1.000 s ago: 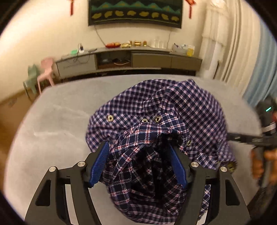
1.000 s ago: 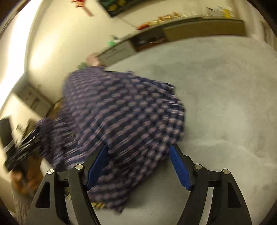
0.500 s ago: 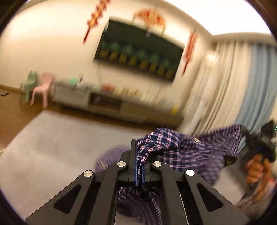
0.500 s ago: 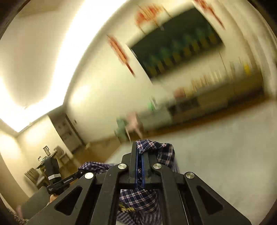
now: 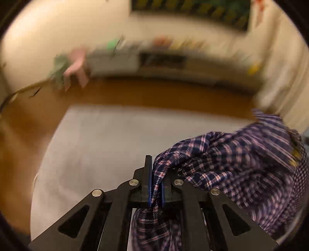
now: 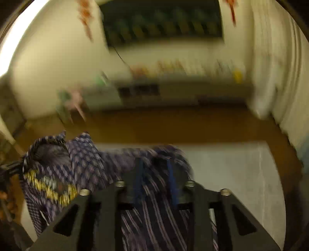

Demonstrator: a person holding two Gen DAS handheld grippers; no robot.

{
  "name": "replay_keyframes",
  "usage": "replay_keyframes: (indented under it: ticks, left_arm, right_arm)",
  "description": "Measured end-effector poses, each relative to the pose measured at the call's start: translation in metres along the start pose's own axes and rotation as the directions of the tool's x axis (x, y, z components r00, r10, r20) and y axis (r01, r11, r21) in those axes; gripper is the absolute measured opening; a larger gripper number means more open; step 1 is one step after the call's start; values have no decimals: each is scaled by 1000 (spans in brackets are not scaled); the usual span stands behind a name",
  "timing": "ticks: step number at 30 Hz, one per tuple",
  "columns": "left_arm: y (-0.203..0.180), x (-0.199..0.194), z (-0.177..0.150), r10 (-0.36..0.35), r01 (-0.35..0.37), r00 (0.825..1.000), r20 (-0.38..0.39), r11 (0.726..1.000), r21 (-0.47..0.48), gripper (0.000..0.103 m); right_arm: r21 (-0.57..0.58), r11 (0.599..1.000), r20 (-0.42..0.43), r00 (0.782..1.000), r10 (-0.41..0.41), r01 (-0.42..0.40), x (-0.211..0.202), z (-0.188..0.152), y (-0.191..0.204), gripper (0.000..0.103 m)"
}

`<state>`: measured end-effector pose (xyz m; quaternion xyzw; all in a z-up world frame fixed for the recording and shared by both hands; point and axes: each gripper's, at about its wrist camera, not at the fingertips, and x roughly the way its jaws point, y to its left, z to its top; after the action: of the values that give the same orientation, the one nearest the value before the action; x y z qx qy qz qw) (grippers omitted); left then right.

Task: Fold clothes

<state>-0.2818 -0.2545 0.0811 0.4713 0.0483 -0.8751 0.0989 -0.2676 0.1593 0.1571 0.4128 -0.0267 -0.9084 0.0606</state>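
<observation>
Two grippers are holding one plaid shirt, and both views are blurring with motion.

In the left wrist view, a pink chair (image 5: 76,66) is showing at the upper left against the wall, with a low cabinet (image 5: 162,61) running across the top middle and a dark wall hanging (image 5: 190,11) above it. A band of brown floor (image 5: 135,94) is lying below the cabinet, and a pale grey surface (image 5: 100,146) is filling the middle of the frame. At the bottom centre, the left gripper (image 5: 154,185) is pressing its jaws together on a fold of the shirt (image 5: 241,164); cloth is spilling out below the jaws and billowing up toward the right edge of the frame, above the grey surface. Pale curtains (image 5: 280,96) are hanging at the upper right.

In the right wrist view, the shirt (image 6: 83,170) is bunching at the lower left, with a yellow-patterned patch facing the camera, and it is stretching rightward to the bottom centre. There the right gripper (image 6: 155,183) is standing with its jaws a little apart, blue pads on either side of a striped band of cloth running between them; whether the pads are pinching it is too blurred to tell. The grey surface (image 6: 241,183) is lying at the lower right, with the cabinet (image 6: 173,92) and hanging (image 6: 162,21) above, and curtains (image 6: 276,63) at the right.
</observation>
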Motion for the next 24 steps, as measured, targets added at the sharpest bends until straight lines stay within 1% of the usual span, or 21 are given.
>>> replay_keyframes:
  ticks: [1, 2, 3, 4, 5, 6, 7, 8, 9, 11, 12, 14, 15, 16, 17, 18, 19, 20, 22, 23, 24]
  left_arm:
    - [7, 16, -20, -37, 36, 999, -19, 999, -33, 11]
    - [15, 24, -41, -97, 96, 995, -12, 994, -59, 17]
    - [23, 27, -60, -117, 118, 993, 5, 991, -68, 18]
    - [29, 28, -81, -97, 99, 995, 25, 993, -69, 23]
    - [36, 29, -103, -78, 81, 996, 43, 994, -70, 34]
    - [42, 29, -123, -81, 84, 996, 40, 994, -74, 39]
    - [46, 26, -141, -107, 110, 993, 41, 990, -90, 40]
    - [50, 23, -160, -132, 136, 990, 43, 985, -106, 43]
    - [54, 23, -172, -150, 155, 988, 43, 981, -121, 46]
    - [54, 17, -194, -161, 166, 986, 49, 977, -133, 54]
    - [49, 16, -199, -163, 167, 986, 44, 979, -114, 59]
    - [38, 15, -210, -165, 167, 986, 33, 983, -72, 61]
    - [29, 15, -211, -144, 145, 989, 24, 989, -31, 61]
    - [23, 17, -209, -108, 107, 994, 28, 994, 7, 61]
    - [17, 19, -208, -71, 70, 997, 34, 997, 45, 55]
    - [16, 21, -208, -41, 38, 998, 40, 997, 66, 16]
    - [20, 23, -205, -24, 22, 999, 39, 998, 56, 7]
    - [25, 24, -202, -8, 7, 999, 38, 999, 45, 7]
    - [45, 14, -192, -9, 12, 998, 68, 999, -32, 7]
    - [58, 7, -188, -9, 15, 996, 90, 997, -75, 7]
    - [71, 1, -185, -4, 16, 994, 105, 993, -114, 7]
  right_arm:
    - [11, 1000, -14, 1000, 11, -11, 8, -19, -11, 31]
    - [20, 999, -24, 999, 36, -36, 14, -41, -22, 35]
    - [21, 996, -23, 996, 89, -89, 13, -69, -33, 41]
    - [16, 994, -22, 994, 106, -105, 10, -93, -41, 51]
    - [11, 993, -26, 992, 120, -119, 9, -117, -49, 54]
    - [5, 992, -42, 991, 128, -128, 8, -144, -58, 55]
    - [-1, 991, -59, 989, 136, -136, 8, -172, -66, 58]
    - [-11, 990, -91, 986, 138, -140, 11, -198, -73, 60]
    - [-38, 990, -155, 980, 125, -132, 19, -217, -73, 60]
    - [-131, 984, -209, 974, 87, -117, 21, -226, -60, 60]
    - [-194, 975, -206, 976, 70, -111, 22, -227, -52, 60]
    - [-279, 958, -206, 979, -2, -57, 29, -230, -39, 61]
    - [-289, 956, -207, 978, -21, -41, 32, -230, -38, 61]
    - [-293, 955, -217, 976, -23, -42, 36, -229, -37, 46]
    - [-292, 955, -220, 975, -16, -50, 38, -227, -35, 32]
    - [-290, 957, -205, 978, -33, -28, 36, -223, -40, 20]
    - [-288, 958, -191, 980, -51, -7, 34, -218, -45, 4]
    - [-277, 960, -169, 983, -77, 27, 30, -213, -53, 3]
    - [-203, 966, -82, 981, -178, 159, 12, -193, -86, 2]
    - [-164, 958, -40, 969, -245, 236, 2, -183, -103, 1]
    - [-129, 928, 3, 936, -352, 349, -9, -176, -122, 1]
